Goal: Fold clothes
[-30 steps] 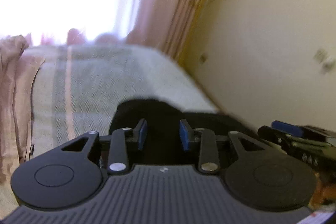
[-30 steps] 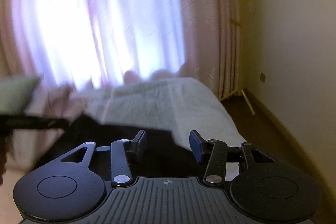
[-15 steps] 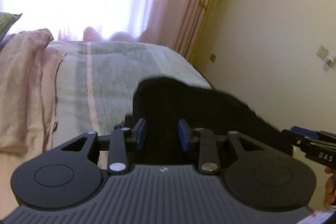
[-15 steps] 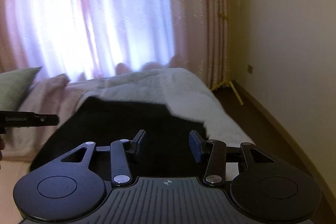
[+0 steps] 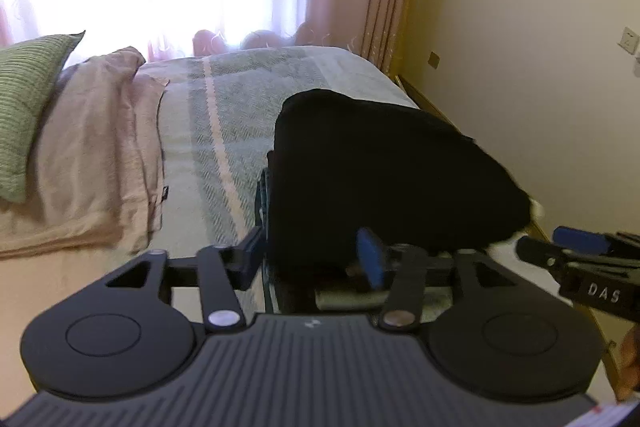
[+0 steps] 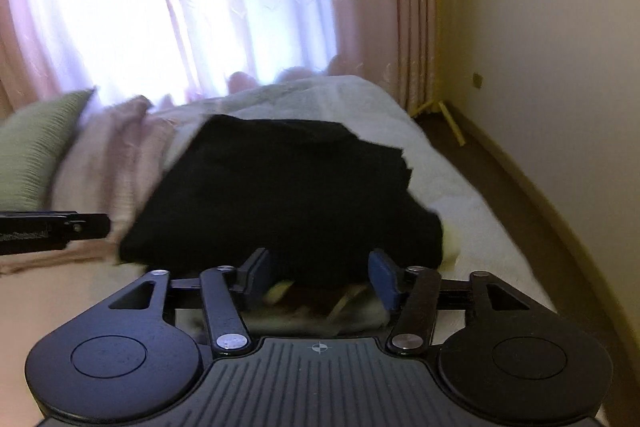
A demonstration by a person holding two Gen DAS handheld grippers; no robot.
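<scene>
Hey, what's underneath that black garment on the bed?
The black garment lies on a grey-green striped blanket, which shows around it. At its near edge a pale, yellowish bit peeks out, too blurred to identify. Anything else beneath is covered by the dark cloth.

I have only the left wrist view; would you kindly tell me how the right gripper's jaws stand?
Observer: The right gripper is opening; the black garment sits between its pads, not pinched.
Operator: Thank you. Does the garment's right edge stay on the bed?
Observer: Yes, it ends on the white cover, short of the bed's side.
Operator: And what is on the floor beyond?
Observer: A yellow stand leg, beside the curtain.
</scene>
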